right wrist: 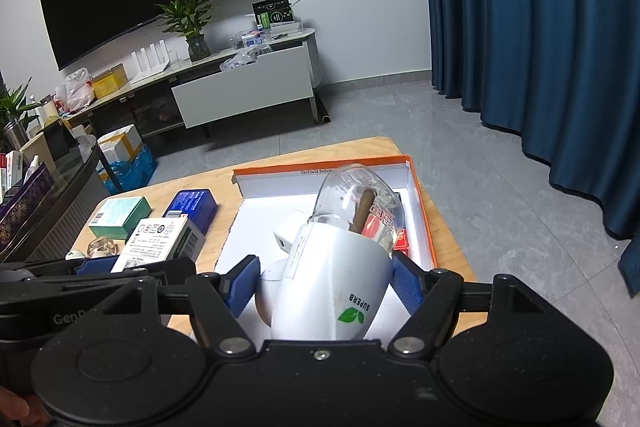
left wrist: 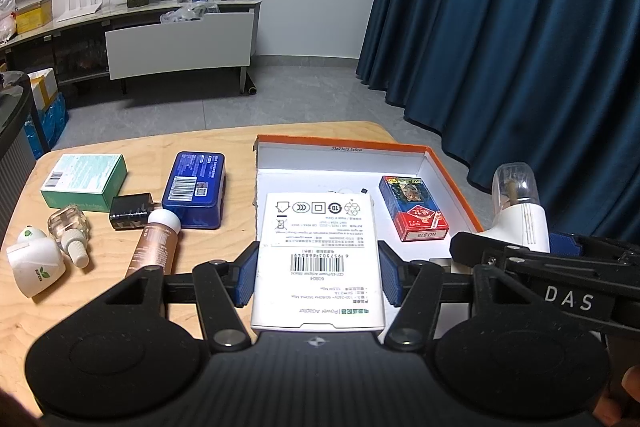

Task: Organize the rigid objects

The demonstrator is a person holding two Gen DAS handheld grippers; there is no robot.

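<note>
Flanking orange-rimmed box on wood table, blue curtain behind: left tool clamped on adapter box, right tool on white diffuser.

Both cameras sit close behind their jaws, tilted down over the desk toward the far wall. Both views share the orange-rimmed box, the blue curtain and the sideboard.

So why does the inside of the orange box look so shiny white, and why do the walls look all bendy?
Left wrist view: the orange box has a white floor that catches strong light and glares, washing out detail behind the power adapter box. Right wrist view: same glare beside the white bottle. Both views: the fisheye lens curves the curtain and the table edge.
</note>
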